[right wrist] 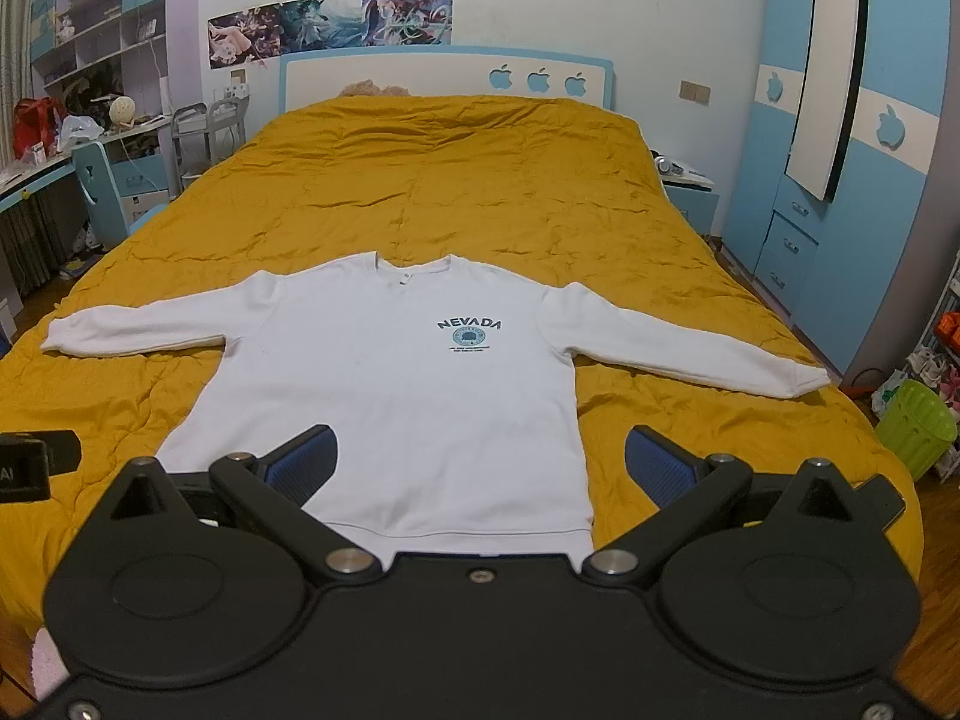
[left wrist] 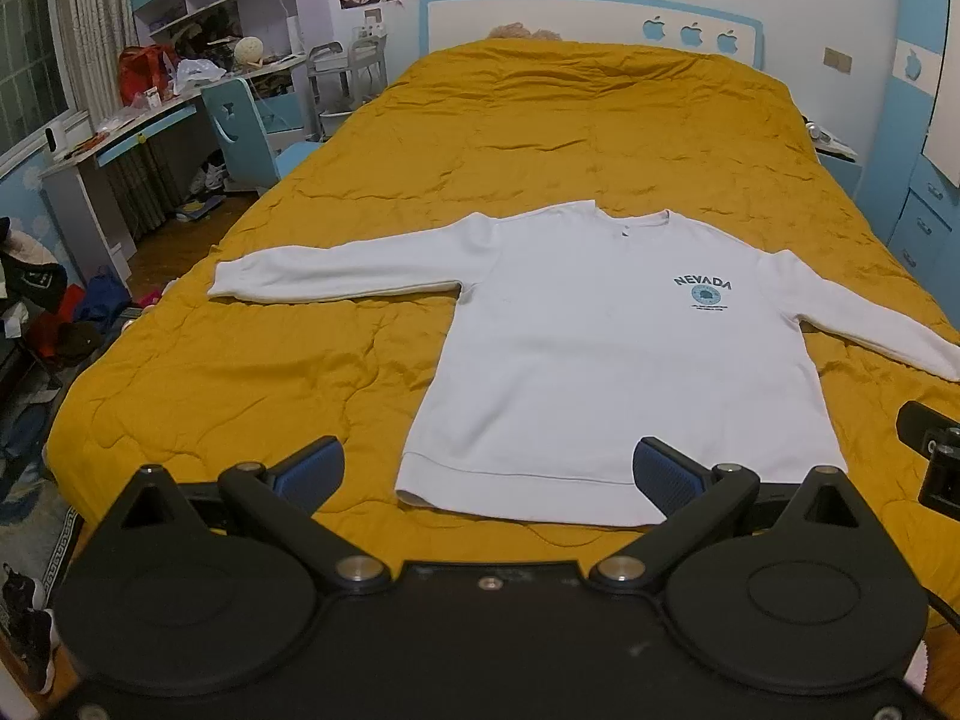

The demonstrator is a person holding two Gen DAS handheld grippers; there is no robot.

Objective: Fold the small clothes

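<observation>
Left wrist view has your left gripper (left wrist: pixel 489 474) spread wide and holding nothing, right gripper (right wrist: pixel 480 465) likewise, so start at the left sleeve (left wrist: pixel 336 276) of that soft white sweatshirt (left wrist: pixel 606 354) lying flat on the puffy mustard quilt (left wrist: pixel 240 372), pinching the cuff and folding it straight across.

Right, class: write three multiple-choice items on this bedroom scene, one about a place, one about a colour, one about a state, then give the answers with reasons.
1. Where does the white sweatshirt lie?
A. on the bed cover
B. on the desk
C. on the floor

2. What colour is the bed cover?
A. green
B. mustard yellow
C. grey

3. How are the sweatshirt's sleeves?
A. folded across the chest
B. rolled up
C. spread out sideways

Answers: A, it lies flat on the cover; B, the quilt is mustard yellow; C, both sleeves stretch outward. The left gripper and right gripper are open, holding nothing.
</observation>
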